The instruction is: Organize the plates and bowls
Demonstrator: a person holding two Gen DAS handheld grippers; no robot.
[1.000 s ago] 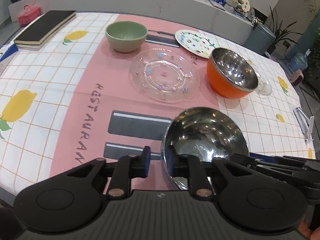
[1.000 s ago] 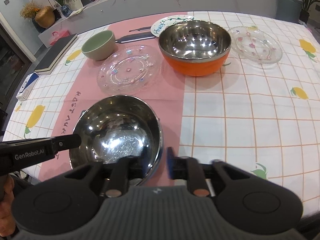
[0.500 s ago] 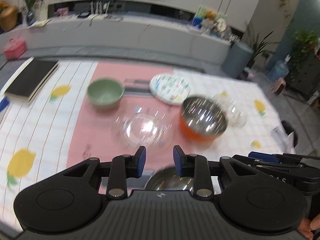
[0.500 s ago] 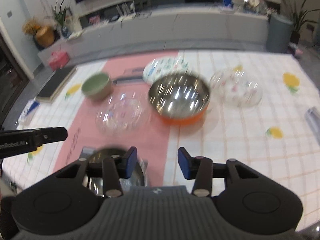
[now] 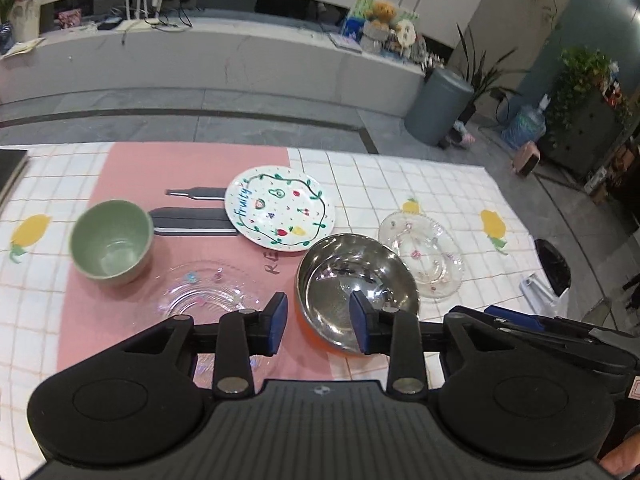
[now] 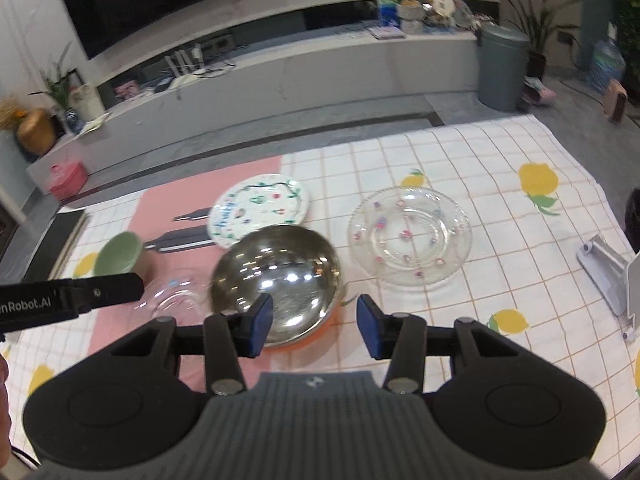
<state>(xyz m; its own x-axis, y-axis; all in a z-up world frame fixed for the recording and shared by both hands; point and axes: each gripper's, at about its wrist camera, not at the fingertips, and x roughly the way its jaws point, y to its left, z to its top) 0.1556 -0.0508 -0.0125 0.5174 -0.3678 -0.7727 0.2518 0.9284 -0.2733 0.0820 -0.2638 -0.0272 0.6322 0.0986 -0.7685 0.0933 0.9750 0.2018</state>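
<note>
Steel-lined, the orange bowl (image 5: 356,292) sits on the tablecloth (image 5: 420,176) just beyond your left gripper (image 5: 318,322), whose fingers have just been opening and stand apart on nothing. Your right gripper (image 6: 314,326) is likewise parted and empty, with a clear glass plate (image 6: 408,236) ahead to its right.

Even indoor light falls from above, with only soft shadows on the counter (image 5: 400,168). Bright glints spot the steel-lined bowl (image 6: 276,276). Fisheye bending curves the counter's far edge and the room behind. The right wrist view is slightly smeared at its left side; corners darken.
</note>
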